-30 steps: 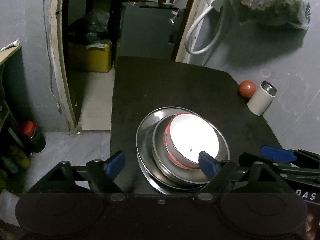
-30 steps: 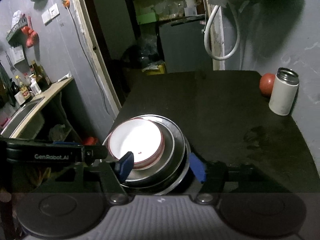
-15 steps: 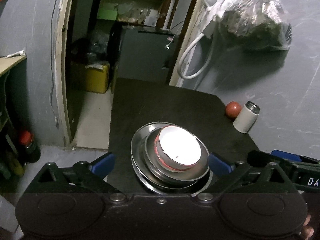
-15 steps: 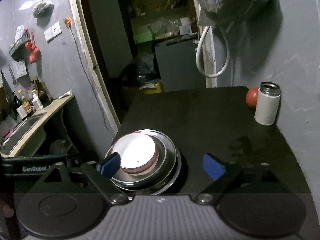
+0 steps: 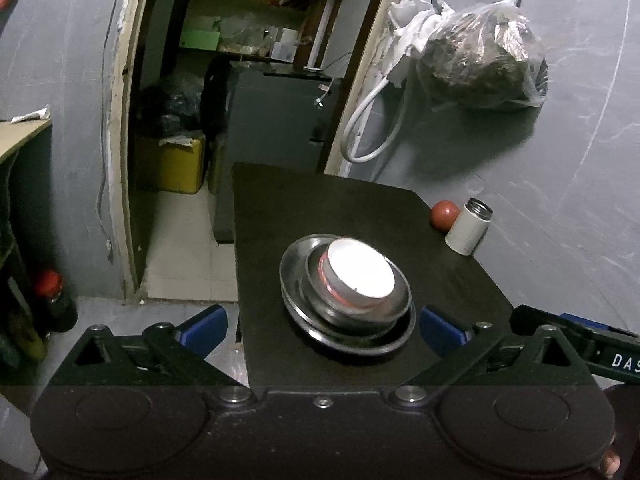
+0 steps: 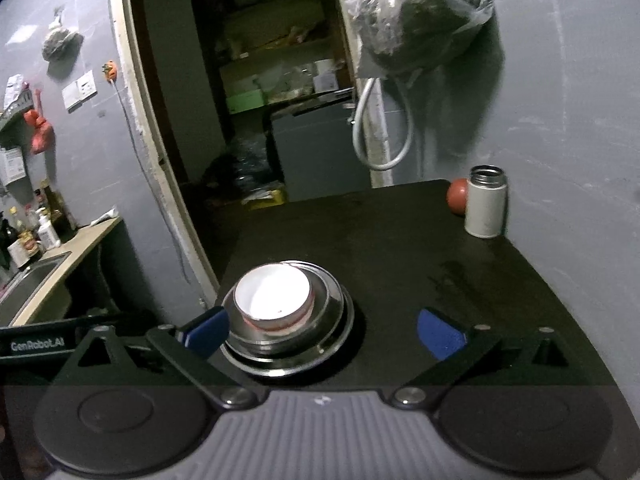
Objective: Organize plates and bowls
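On the black table (image 5: 320, 204) stands a stack: a white bowl with a red rim (image 5: 358, 272) inside a steel bowl (image 5: 394, 308), on steel plates (image 5: 294, 276). The stack is near the table's left edge. My left gripper (image 5: 322, 333) is open wide, its blue pads drawn back short of the stack and touching nothing. In the right wrist view the same white bowl (image 6: 272, 294) and steel plates (image 6: 348, 320) lie ahead and to the left. My right gripper (image 6: 323, 335) is opening, with nothing pressed between its pads.
A white flask (image 5: 468, 228) and a red ball (image 5: 444, 212) stand at the table's far right, by the grey wall. A full plastic bag (image 5: 480, 68) hangs above them. Left of the table are a doorway and a counter with a sink (image 6: 36, 276).
Both grippers have opened wider and drawn back and up from the stack, which now looks smaller and farther off. The stack has stayed where it was.
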A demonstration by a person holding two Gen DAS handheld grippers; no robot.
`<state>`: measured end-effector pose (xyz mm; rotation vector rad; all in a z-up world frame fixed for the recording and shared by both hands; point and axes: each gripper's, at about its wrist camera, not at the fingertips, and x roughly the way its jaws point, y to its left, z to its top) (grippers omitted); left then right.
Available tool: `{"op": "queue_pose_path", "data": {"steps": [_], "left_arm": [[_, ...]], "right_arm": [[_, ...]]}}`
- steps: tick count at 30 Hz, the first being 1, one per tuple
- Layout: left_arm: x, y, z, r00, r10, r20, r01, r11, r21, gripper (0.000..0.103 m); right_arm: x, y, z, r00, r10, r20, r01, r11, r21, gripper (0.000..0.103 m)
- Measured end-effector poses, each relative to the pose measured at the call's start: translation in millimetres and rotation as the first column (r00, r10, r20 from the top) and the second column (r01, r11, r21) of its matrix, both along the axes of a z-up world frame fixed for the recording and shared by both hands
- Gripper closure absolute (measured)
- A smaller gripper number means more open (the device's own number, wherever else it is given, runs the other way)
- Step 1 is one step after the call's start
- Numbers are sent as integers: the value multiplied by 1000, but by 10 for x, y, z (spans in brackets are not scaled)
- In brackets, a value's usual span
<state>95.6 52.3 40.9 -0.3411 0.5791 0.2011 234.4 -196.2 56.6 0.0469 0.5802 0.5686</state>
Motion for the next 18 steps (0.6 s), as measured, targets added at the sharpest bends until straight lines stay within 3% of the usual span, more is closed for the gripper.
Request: {"op": "queue_pose_path", "data": {"steps": [18], "left_arm": [[-696,-168,-155,995,-87,-50,89,995,35,1]], "right_arm": [[-1010,-261,-159,994,-103,-20,103,994,-33,0]]}}
